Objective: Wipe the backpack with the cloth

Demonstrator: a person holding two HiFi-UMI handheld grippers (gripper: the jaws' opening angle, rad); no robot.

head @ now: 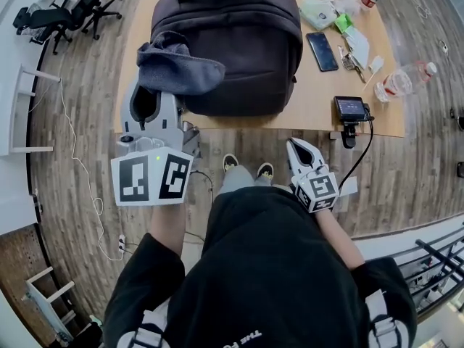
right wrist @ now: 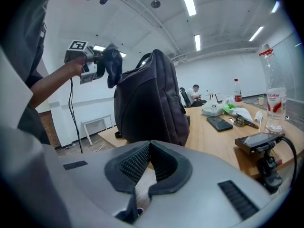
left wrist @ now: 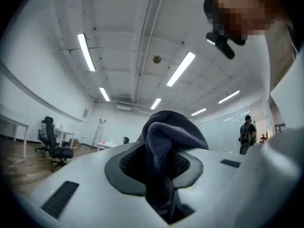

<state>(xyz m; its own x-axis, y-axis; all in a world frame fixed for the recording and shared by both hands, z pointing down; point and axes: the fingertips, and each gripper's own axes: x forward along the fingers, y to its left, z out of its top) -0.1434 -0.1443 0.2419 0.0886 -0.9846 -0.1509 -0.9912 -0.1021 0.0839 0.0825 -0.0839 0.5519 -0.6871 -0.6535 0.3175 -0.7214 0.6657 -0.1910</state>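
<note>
Where the cloth (head: 177, 67) hides its tips, the left gripper (head: 154, 100) clamps it.
Right gripper (head: 297, 146) clenched empty, near side of the backpack (head: 239, 42).

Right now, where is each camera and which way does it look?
Head view: on the head, looking down: backpack, left gripper, right gripper, torso.
Left gripper view: on that gripper, aimed at the ceiling; cloth clamped, head overhead.
Right gripper view: on that shut gripper, facing the backpack; left arm shows.
Shared: head and right gripper views both show backpack and cloth.
</note>
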